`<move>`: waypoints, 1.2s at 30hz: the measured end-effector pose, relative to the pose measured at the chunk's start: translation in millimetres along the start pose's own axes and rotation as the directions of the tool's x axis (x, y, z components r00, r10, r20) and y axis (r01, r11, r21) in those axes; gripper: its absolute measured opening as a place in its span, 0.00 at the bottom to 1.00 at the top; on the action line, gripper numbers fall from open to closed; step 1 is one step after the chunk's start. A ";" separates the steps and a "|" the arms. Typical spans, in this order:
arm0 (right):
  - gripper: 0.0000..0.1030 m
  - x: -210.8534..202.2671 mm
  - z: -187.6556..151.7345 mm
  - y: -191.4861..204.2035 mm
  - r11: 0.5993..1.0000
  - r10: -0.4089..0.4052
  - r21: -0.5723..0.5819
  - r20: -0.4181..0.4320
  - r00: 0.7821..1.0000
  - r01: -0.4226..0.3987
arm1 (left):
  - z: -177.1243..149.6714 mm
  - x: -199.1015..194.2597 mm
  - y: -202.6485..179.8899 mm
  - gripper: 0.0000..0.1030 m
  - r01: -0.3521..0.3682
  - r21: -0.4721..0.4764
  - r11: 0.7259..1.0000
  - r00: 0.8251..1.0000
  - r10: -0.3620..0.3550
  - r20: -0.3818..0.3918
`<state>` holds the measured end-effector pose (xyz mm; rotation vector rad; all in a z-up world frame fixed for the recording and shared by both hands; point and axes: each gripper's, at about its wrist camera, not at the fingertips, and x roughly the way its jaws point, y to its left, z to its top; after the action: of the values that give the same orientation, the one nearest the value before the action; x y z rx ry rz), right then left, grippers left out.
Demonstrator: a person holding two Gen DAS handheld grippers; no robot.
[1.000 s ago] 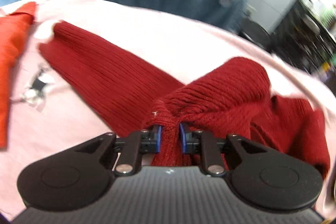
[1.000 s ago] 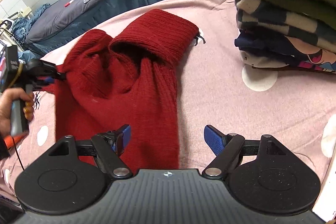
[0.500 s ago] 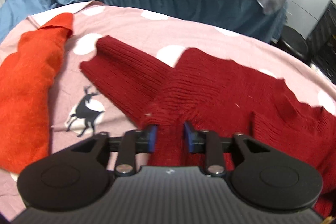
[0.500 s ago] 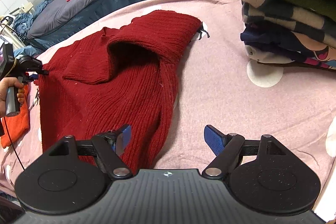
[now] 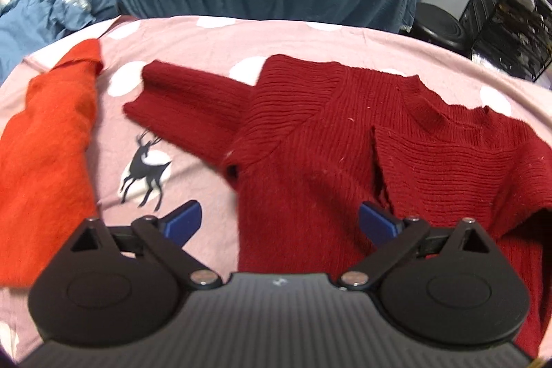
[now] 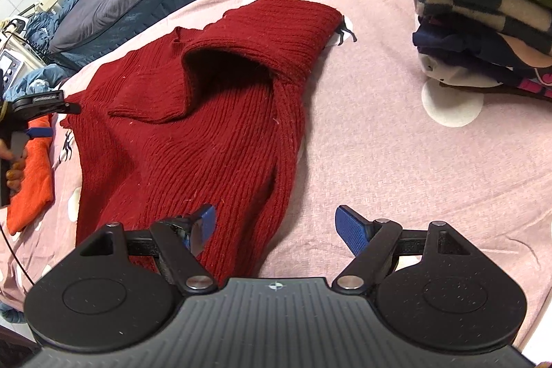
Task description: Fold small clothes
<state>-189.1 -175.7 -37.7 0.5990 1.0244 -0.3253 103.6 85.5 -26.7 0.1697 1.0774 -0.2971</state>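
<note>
Left wrist: left gripper opening over red sweater

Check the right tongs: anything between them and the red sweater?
Nothing visible. The right tongs stand open right over the near edge of the red sweater, which lies between the pads untouched. The stack of folded clothes sits off to the right, well clear.

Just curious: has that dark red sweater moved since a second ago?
Yes. The sweater, bunched up before, now lies spread flatter on the pink sheet, its sleeve reaching toward the orange cloth.
</note>
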 end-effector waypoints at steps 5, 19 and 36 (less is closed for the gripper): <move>1.00 2.2 0.0 5.7 1.000 0.017 -0.021 -0.011 1.000 -0.018 | -20.8 -14.8 15.3 1.00 0.067 -0.020 0.998 0.997 -0.067 -0.030; 1.00 20.9 -6.9 22.9 0.994 0.055 -0.090 -0.112 0.992 -0.066 | -109.2 -10.6 10.1 1.00 0.155 0.067 0.986 0.970 -0.139 -0.197; 1.00 45.5 -17.9 16.3 0.991 0.090 -0.071 -0.239 0.967 -0.110 | -156.8 -11.1 10.1 1.00 0.232 0.062 0.971 0.929 -0.203 -0.309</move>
<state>-170.7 -151.0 -79.0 0.6214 1.2251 -0.1223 -29.7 140.7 -90.0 0.1870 1.3887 -0.5380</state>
